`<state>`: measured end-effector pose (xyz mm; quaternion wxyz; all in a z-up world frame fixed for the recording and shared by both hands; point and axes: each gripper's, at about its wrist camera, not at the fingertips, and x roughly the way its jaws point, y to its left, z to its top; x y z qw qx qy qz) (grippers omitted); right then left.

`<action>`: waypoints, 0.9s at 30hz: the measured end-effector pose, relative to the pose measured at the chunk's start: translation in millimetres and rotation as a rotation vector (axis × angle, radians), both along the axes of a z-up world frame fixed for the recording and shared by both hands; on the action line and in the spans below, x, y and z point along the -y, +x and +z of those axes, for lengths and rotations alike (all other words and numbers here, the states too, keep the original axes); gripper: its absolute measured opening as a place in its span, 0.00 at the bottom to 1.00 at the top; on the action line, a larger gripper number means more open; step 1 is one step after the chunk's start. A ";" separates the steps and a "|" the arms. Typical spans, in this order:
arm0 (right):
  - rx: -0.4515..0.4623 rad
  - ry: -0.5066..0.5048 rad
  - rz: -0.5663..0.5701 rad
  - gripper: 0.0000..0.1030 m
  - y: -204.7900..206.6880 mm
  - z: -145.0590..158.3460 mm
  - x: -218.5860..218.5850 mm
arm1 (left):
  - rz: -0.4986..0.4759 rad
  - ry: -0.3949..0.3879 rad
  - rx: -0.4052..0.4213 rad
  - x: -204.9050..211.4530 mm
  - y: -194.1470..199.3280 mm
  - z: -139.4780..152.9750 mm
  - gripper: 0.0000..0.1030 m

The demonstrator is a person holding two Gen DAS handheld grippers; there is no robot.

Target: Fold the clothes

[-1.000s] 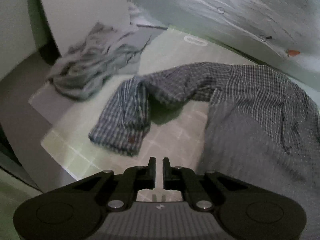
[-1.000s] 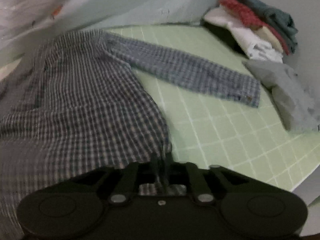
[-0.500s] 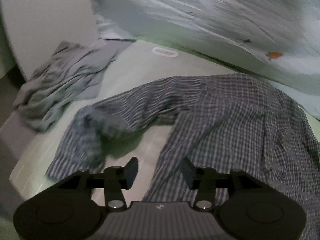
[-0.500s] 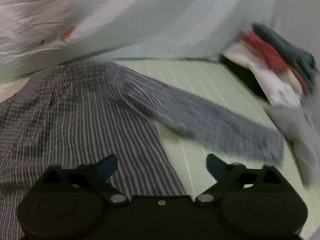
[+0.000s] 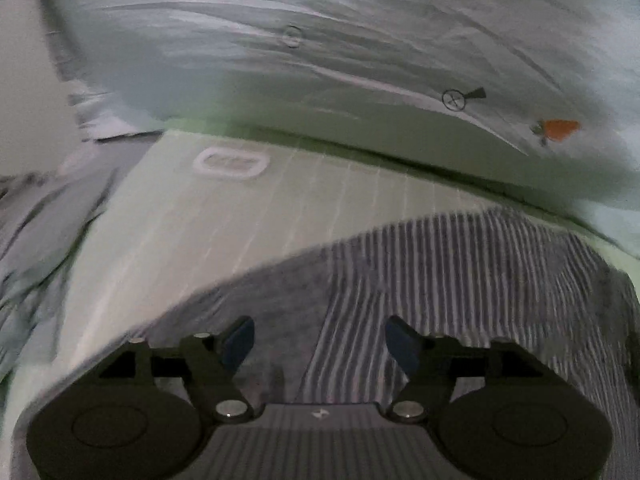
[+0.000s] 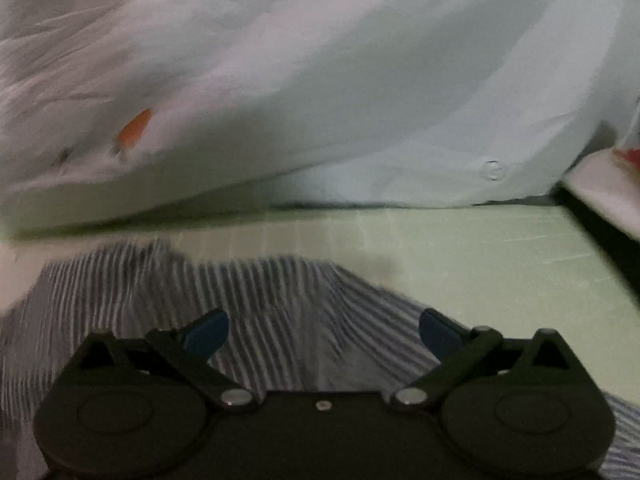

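A blue-and-white checked shirt [image 5: 460,280] lies spread on a pale green gridded mat [image 5: 248,232]. My left gripper [image 5: 320,344] is open and empty, low over the shirt's left shoulder and sleeve. In the right wrist view the shirt [image 6: 260,300] fills the lower part, on the same mat [image 6: 500,264]. My right gripper [image 6: 324,334] is open wide and empty, low over the shirt's right shoulder. Both views are blurred.
A pale printed cloth backdrop [image 5: 360,60] hangs along the mat's far edge, and also shows in the right wrist view [image 6: 320,80]. A crumpled grey garment [image 5: 36,260] lies at the mat's left. A stack of folded clothes [image 6: 612,176] sits at the far right.
Both grippers opened from shut, letting go of the shirt's lower edge, and moved forward over the shirt toward its shoulders and the far side of the mat.
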<state>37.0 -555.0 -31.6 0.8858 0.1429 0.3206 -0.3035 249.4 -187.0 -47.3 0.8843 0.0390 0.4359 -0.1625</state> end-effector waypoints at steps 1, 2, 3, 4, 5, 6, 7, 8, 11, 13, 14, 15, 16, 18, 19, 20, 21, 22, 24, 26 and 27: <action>0.014 0.033 -0.053 1.00 13.2 -3.3 8.0 | -0.001 -0.017 0.000 8.3 14.5 -2.0 0.73; 0.028 0.065 -0.107 0.99 26.3 -6.6 15.9 | -0.010 -0.037 0.004 17.3 26.7 -3.6 0.73; 0.053 0.113 -0.170 0.99 37.0 -10.2 24.6 | -0.023 -0.057 0.011 25.7 36.5 -4.9 0.73; 0.076 0.153 -0.209 0.99 44.4 -13.6 29.5 | -0.037 -0.078 0.018 34.1 46.2 -6.3 0.75; 0.094 0.194 -0.242 0.99 51.8 -17.0 34.4 | -0.051 -0.092 0.022 42.2 53.8 -9.4 0.81; 0.101 0.227 -0.269 0.99 59.2 -21.4 37.5 | -0.065 -0.103 0.023 50.2 60.0 -13.6 0.83; 0.088 0.250 -0.282 0.99 65.7 -26.5 38.7 | -0.077 -0.113 0.012 56.5 64.4 -18.9 0.83; 0.061 0.260 -0.286 0.97 71.7 -31.7 38.5 | -0.089 -0.123 -0.007 61.9 67.7 -24.8 0.83; -0.013 0.286 -0.284 0.78 86.0 -47.1 36.5 | -0.123 -0.153 -0.064 77.9 77.6 -42.7 0.77; -0.025 0.279 -0.251 0.44 83.3 -52.0 32.4 | -0.151 -0.189 -0.107 85.9 82.3 -52.7 0.37; -0.023 0.260 -0.232 0.32 77.9 -50.6 30.2 | -0.160 -0.209 -0.119 85.8 80.4 -53.3 0.04; -0.020 0.241 -0.214 0.14 72.6 -49.3 27.9 | -0.162 -0.220 -0.122 85.1 77.1 -52.3 0.01; -0.003 0.234 -0.192 0.07 65.2 -46.9 26.6 | -0.164 -0.231 -0.124 84.4 73.8 -51.4 0.00; 0.056 0.223 -0.167 0.04 43.0 -36.0 22.5 | -0.184 -0.225 -0.087 78.7 58.3 -39.3 0.00; 0.072 0.201 -0.150 0.04 29.8 -27.9 17.6 | -0.195 -0.219 -0.063 75.3 49.4 -32.0 0.00; 0.085 0.167 -0.130 0.04 13.9 -18.1 10.4 | -0.205 -0.217 -0.042 69.6 39.3 -24.2 0.00; 0.093 0.141 -0.114 0.04 -0.1 -9.3 3.6 | -0.207 -0.222 -0.036 62.8 29.1 -18.1 0.00; 0.101 0.114 -0.098 0.04 -14.1 -0.5 -3.2 | -0.206 -0.229 -0.039 56.2 19.5 -13.4 0.00; 0.089 0.084 -0.067 0.04 -42.3 7.9 -13.8 | -0.201 -0.231 -0.044 43.7 1.1 -5.8 0.00; 0.044 0.097 -0.047 0.04 -69.5 0.9 -26.9 | -0.172 -0.197 -0.045 31.7 -12.5 -3.4 0.00; 0.025 0.115 -0.046 0.03 -81.1 -5.0 -31.6 | -0.154 -0.195 -0.055 26.5 -15.7 -3.3 0.00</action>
